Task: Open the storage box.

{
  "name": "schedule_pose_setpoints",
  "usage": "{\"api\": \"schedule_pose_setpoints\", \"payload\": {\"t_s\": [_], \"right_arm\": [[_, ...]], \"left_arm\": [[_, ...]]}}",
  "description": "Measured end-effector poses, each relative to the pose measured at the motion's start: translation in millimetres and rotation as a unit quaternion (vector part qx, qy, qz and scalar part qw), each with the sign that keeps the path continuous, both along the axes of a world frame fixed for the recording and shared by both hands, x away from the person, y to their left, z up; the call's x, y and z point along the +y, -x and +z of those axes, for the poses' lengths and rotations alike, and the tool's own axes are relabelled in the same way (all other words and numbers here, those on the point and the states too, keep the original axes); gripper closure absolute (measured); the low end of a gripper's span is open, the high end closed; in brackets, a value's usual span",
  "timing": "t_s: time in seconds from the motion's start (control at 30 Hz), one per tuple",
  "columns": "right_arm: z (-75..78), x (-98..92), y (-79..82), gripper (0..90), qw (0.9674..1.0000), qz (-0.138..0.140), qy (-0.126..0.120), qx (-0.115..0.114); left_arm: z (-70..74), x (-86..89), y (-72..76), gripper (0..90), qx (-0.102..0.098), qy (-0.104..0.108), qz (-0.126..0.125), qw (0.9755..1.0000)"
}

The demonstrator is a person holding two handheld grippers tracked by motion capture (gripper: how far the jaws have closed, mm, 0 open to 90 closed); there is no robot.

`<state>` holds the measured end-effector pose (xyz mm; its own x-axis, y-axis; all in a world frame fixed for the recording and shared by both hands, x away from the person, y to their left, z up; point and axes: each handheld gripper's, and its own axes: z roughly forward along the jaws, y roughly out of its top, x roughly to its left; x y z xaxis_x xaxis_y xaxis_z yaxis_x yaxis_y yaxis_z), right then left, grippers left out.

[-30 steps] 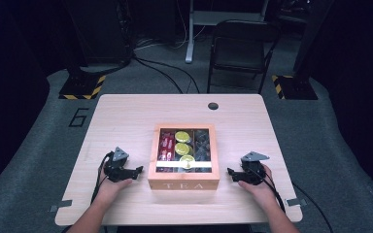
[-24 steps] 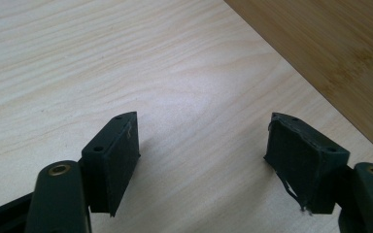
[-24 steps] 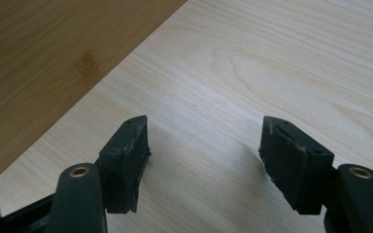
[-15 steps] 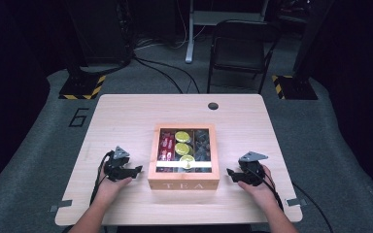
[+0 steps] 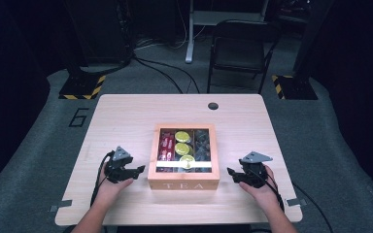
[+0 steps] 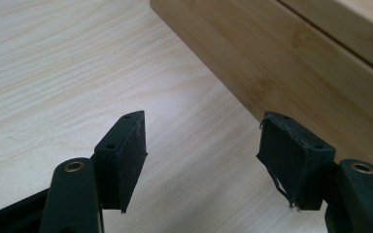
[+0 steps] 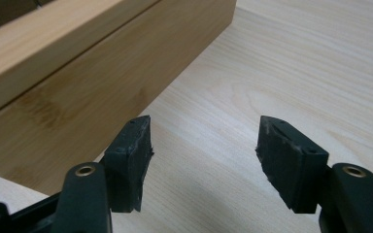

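A wooden box [image 5: 183, 165] marked TEA sits mid-table, and through its top I see red packets, yellow-green rounds and dark packets. My left gripper [image 5: 138, 171] hovers just left of the box's front corner and points at its side. It is open, its jaws have just been closing, and nothing is between them. My right gripper [image 5: 230, 173] mirrors it on the right, a small gap from the box, also open after closing, with nothing between its jaws. The left gripper [image 6: 201, 121] faces the box wall [image 6: 291, 58]. The right gripper [image 7: 205, 124] has the box [image 7: 77, 73] to its left.
The light wooden table [image 5: 126, 121] has a round cable hole [image 5: 212, 105] near its far edge. A black chair [image 5: 238, 48] stands behind the table. Two stands with yellow-black striped bases [image 5: 81, 86] flank it on the grey floor, and cables trail there.
Both grippers have lifted slightly beside the box, and their jaws stand narrower than before. The box has not moved.
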<state>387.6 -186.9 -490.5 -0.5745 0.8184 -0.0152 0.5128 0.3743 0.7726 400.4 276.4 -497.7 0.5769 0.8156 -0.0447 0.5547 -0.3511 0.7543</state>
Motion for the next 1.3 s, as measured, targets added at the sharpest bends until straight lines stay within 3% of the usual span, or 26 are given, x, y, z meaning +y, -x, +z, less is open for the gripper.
{"api": "schedule_pose_setpoints", "payload": {"t_s": [0.3,0.4,0.67,0.9,1.3], "right_arm": [[10.7,2.2,9.3,38.4,0.9998,0.010,-0.007,-0.016],[14.3,2.0,11.7,38.7,0.9997,0.011,-0.013,-0.019],[23.6,1.0,19.3,39.2,0.9992,0.015,-0.028,-0.026],[30.6,0.3,27.4,39.4,0.9983,0.013,-0.049,-0.031],[35.1,11.4,48.3,39.4,0.9973,0.039,-0.051,-0.035]], "left_arm": [[7.3,-0.7,6.9,34.1,-0.010,0.017,-0.001,0.9998],[10.6,-1.5,9.8,34.3,-0.016,0.012,-0.005,0.9998],[17.3,-2.0,16.3,34.8,-0.026,0.039,-0.010,0.9988],[22.6,-4.8,21.2,34.8,-0.029,0.038,-0.028,0.9985],[29.1,-8.9,38.5,34.8,-0.039,0.043,-0.041,0.9975]]}}
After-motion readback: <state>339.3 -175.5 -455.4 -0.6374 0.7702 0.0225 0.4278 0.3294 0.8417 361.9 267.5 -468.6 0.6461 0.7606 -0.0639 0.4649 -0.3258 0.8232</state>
